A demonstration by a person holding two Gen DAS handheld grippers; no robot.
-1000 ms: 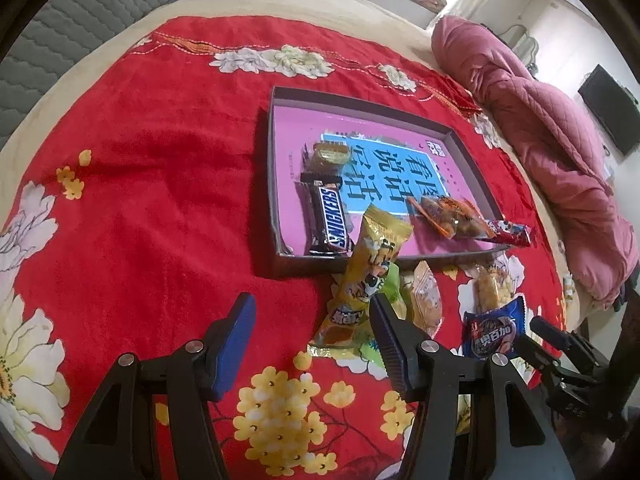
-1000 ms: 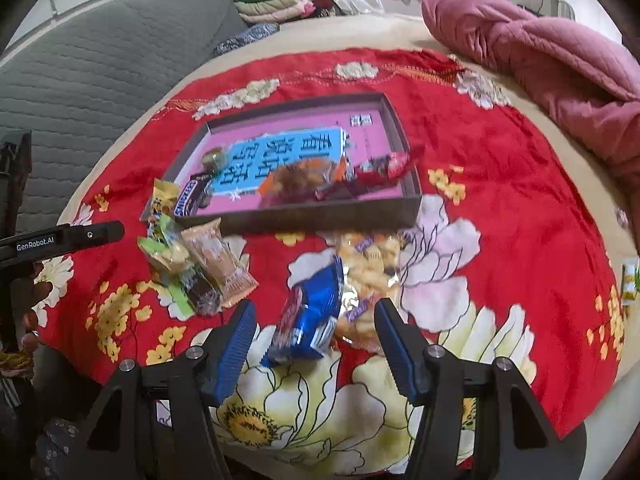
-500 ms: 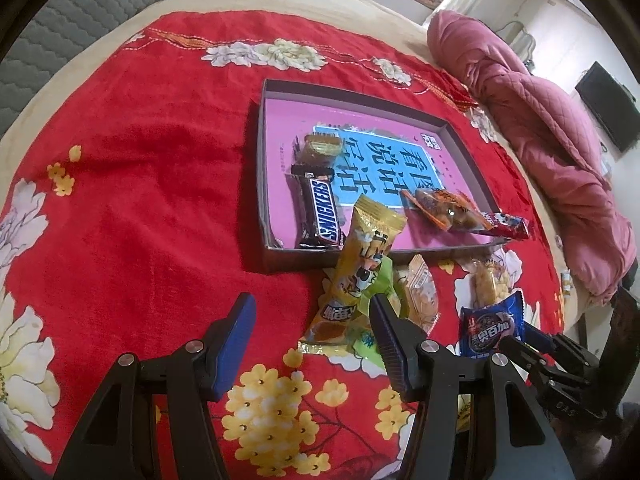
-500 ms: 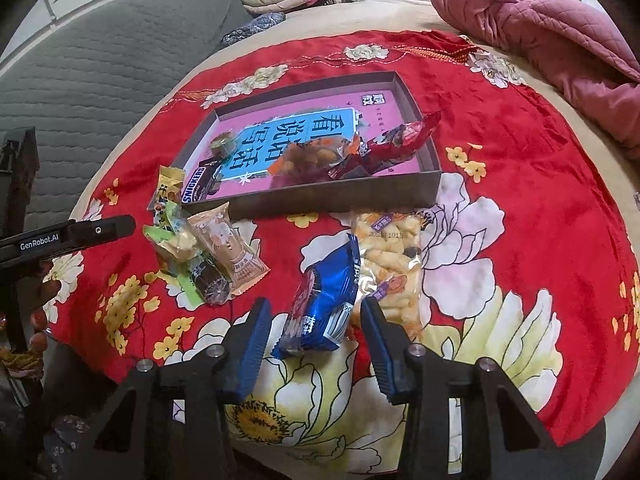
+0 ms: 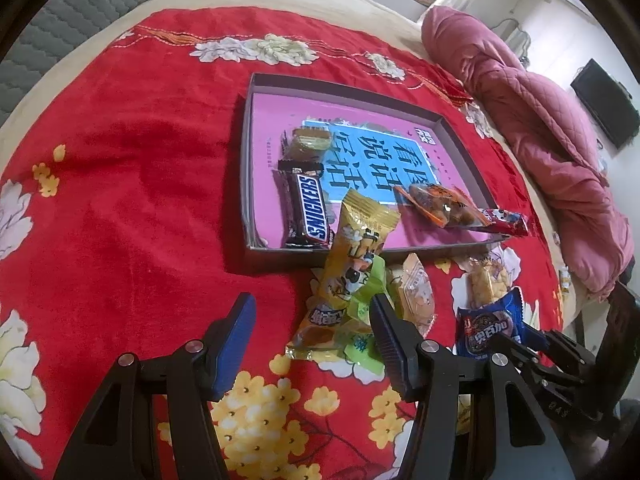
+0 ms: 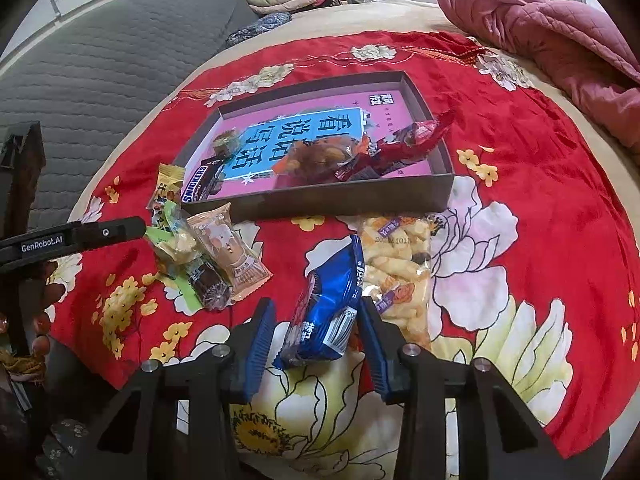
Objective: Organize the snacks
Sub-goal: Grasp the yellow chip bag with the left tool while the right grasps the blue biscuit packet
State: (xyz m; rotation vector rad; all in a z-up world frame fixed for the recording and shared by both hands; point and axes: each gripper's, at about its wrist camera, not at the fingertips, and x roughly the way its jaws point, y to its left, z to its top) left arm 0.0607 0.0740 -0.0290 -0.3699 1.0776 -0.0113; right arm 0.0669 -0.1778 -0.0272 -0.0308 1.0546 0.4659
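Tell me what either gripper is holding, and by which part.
Nothing held yet. The right gripper is closing around the blue cookie packet's near end; the left gripper stands open over the blanket.

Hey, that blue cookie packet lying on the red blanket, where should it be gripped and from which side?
Grip the blue cookie packet across its puffed middle, coming down from above at its near end. It lies lengthwise between the right gripper pads, whose jaws are closing on its long sides.
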